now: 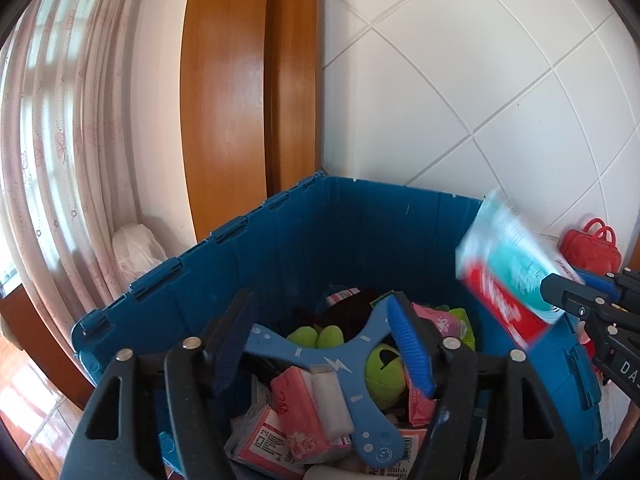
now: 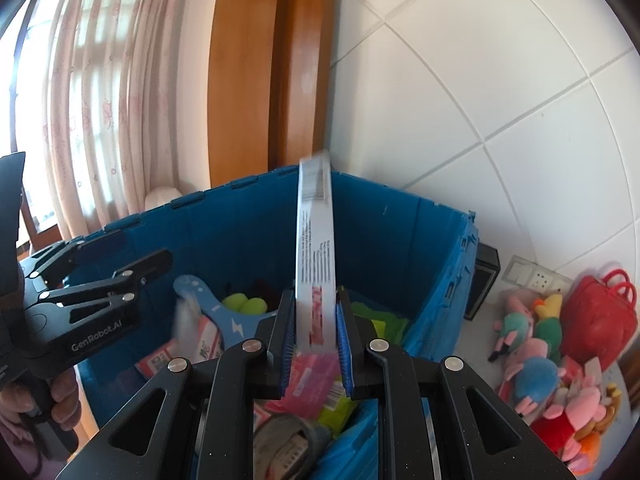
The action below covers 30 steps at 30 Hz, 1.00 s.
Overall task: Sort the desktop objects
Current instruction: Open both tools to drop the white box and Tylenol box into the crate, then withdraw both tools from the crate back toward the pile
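1. Blue crate (image 1: 360,232) stands at the bench's back corner, already holding tissue packs, green plush and a blue boomerang toy (image 1: 340,364).
2. Right gripper (image 2: 316,340) clamps a toothpaste box (image 2: 316,240) upright above the crate's near edge; next move, by judgement: lower it and let go.
3. Left gripper (image 1: 320,344) gapes empty over the crate.
4. Plush toys (image 2: 552,364) wait at the bench's right edge.
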Tool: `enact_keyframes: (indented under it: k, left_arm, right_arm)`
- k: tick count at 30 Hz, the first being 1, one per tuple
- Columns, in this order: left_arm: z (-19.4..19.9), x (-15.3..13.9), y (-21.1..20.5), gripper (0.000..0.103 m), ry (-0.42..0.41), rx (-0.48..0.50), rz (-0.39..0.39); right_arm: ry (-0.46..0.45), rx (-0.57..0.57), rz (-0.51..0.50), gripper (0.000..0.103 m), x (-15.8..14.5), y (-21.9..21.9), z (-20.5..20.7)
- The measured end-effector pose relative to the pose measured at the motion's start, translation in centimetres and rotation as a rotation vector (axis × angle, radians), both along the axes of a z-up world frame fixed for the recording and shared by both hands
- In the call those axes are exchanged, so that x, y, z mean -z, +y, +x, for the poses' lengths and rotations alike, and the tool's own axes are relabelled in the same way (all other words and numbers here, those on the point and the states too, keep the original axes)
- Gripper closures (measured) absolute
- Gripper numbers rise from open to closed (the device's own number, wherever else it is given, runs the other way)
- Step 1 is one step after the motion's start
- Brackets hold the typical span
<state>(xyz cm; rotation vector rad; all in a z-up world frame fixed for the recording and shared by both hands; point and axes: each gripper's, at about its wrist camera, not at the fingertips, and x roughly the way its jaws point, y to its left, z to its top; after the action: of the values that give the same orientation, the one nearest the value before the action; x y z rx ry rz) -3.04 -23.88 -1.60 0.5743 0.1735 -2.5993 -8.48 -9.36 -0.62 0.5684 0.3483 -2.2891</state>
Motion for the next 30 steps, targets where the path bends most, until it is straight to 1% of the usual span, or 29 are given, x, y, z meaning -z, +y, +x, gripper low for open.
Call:
enact_keyframes:
  k: [2, 4, 5, 6, 8, 9, 10, 15, 20, 26, 30]
  left_arm:
    - [0.1, -0.1, -0.1, 0.032, -0.001, -0.003, -0.001]
    - [0.2, -0.1, 0.2, 0.028, -0.001, -0.005, -0.004]
    - [0.3, -0.2, 0.4, 0.025, -0.001, -0.008, -0.006]
    - [0.5, -0.3, 0.5, 0.024, 0.003, -0.012, -0.009]
    - [0.9, -0.3, 0.7, 0.024, 0.007, -0.018, -0.018]
    - [0.9, -0.2, 0.4, 0.024, 0.007, -0.020, -0.020]
    - [1.1, -0.3, 0.4, 0.024, 0.008, -0.022, -0.021]
    - [2.0, -0.6, 0.9, 0.023, 0.024, -0.020, -0.017]
    - [2.9, -1.2, 2.6, 0.023, 0.050, -0.003, -0.024]
    - [3.4, -2.5, 7.1, 0.023, 0.100, 0.062, -0.034]
    - [3.4, -3.3, 11.3, 0.022, 0.134, 0.127, -0.034]
  right_arm:
    - [0.001, 0.005, 0.001, 0.082, 0.1, 0.0, 0.0]
    - [0.003, 0.012, 0.000, 0.070, 0.1, 0.1, -0.1]
    - [0.004, 0.014, -0.005, 0.054, 0.1, 0.3, 0.0]
    - [0.006, 0.014, -0.009, 0.032, 0.0, 0.4, 0.1]
    - [0.024, 0.015, -0.019, 0.009, -0.2, 0.8, 0.4]
    - [0.038, 0.020, -0.024, 0.002, -0.3, 1.0, 0.7]
    - [0.052, 0.021, -0.033, 0.000, -0.4, 1.2, 0.9]
    - [0.088, 0.039, -0.060, 0.000, -1.0, 2.9, 2.0]
    - [0.079, 0.079, -0.086, 0.000, -0.8, 5.9, 2.6]
    - [0.055, 0.152, -0.112, 0.000, -0.2, 11.5, 3.0]
    - [0.035, 0.215, -0.130, 0.000, 0.6, 16.3, 3.0]
